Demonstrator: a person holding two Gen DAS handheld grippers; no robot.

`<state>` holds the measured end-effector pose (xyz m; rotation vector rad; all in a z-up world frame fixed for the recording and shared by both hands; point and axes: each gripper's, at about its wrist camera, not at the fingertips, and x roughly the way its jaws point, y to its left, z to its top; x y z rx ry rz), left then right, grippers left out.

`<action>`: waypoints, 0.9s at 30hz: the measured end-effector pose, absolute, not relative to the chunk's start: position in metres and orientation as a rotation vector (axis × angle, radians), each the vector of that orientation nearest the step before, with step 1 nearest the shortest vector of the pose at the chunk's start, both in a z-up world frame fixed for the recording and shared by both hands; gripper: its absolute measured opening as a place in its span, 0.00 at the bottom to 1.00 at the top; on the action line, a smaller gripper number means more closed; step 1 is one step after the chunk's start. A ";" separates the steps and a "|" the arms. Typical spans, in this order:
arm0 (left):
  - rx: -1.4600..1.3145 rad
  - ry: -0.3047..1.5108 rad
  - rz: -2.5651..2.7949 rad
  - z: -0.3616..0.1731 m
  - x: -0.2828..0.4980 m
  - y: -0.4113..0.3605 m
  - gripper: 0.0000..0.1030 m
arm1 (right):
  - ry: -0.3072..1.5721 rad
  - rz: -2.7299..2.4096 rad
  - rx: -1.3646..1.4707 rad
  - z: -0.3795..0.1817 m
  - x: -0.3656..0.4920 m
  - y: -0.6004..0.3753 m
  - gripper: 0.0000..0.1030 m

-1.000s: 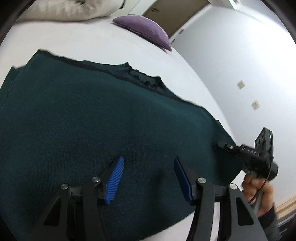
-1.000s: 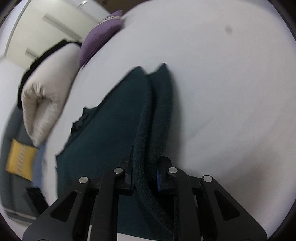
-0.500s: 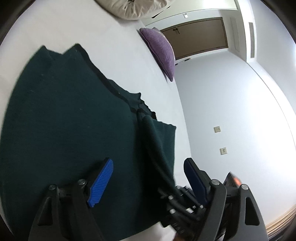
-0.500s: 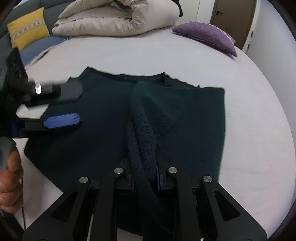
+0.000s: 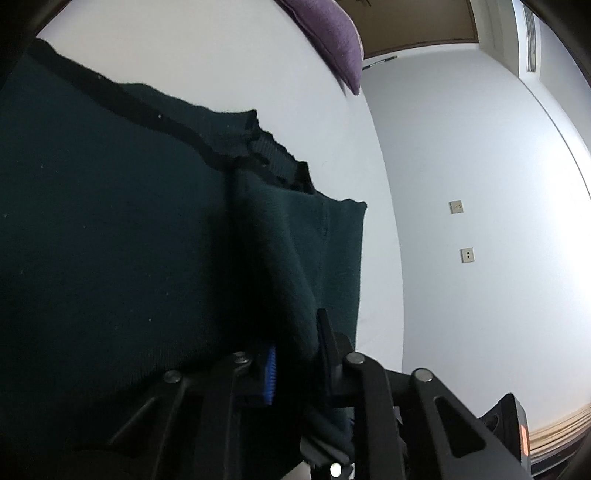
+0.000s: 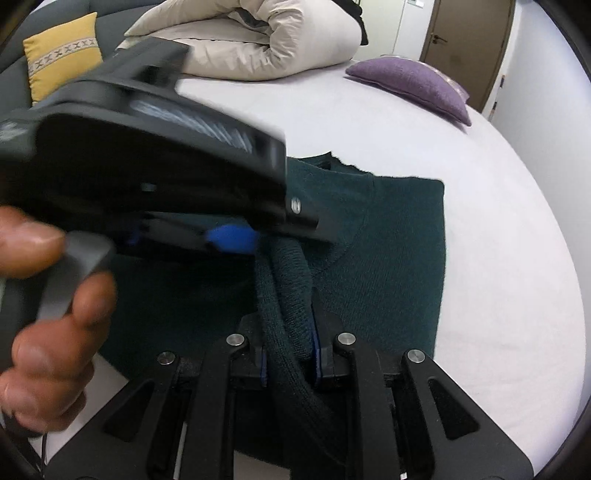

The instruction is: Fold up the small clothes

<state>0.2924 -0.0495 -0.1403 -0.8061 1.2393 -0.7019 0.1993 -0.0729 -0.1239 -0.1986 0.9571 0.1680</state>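
Note:
A dark green knit sweater (image 6: 388, 258) lies flat on the white bed (image 6: 517, 240), neckline away from me. Its right sleeve (image 6: 288, 291) is folded in over the body. My right gripper (image 6: 288, 354) is shut on the sleeve near its cuff end. My left gripper (image 5: 293, 354) is shut on the same sleeve (image 5: 280, 266) a little further up; it shows in the right wrist view (image 6: 236, 236) as a blurred black body with a blue pad just above the sleeve. The sweater body (image 5: 110, 240) fills the left of the left wrist view.
A purple cushion (image 6: 410, 81) lies at the bed's far right, also in the left wrist view (image 5: 328, 33). A rolled beige duvet (image 6: 258, 40) is at the back, a yellow cushion (image 6: 62, 51) at far left. A white wall (image 5: 480, 184) runs beside the bed's right edge.
My left gripper moved right across the sweater and closed on the sleeve that my right gripper holds. The right gripper stayed shut and carried the sleeve inward over the body.

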 end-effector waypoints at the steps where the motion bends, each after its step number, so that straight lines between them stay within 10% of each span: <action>1: -0.807 1.239 -0.704 -0.140 0.292 -0.049 0.13 | 0.965 0.176 -0.185 -0.124 0.196 -0.075 0.21; 6: -0.824 1.227 -0.716 -0.136 0.293 -0.034 0.12 | 0.945 0.325 -0.007 -0.098 0.155 -0.096 0.46; 27: -0.794 1.176 -0.560 -0.108 0.301 0.140 0.12 | 0.954 0.432 0.036 -0.120 0.148 -0.033 0.48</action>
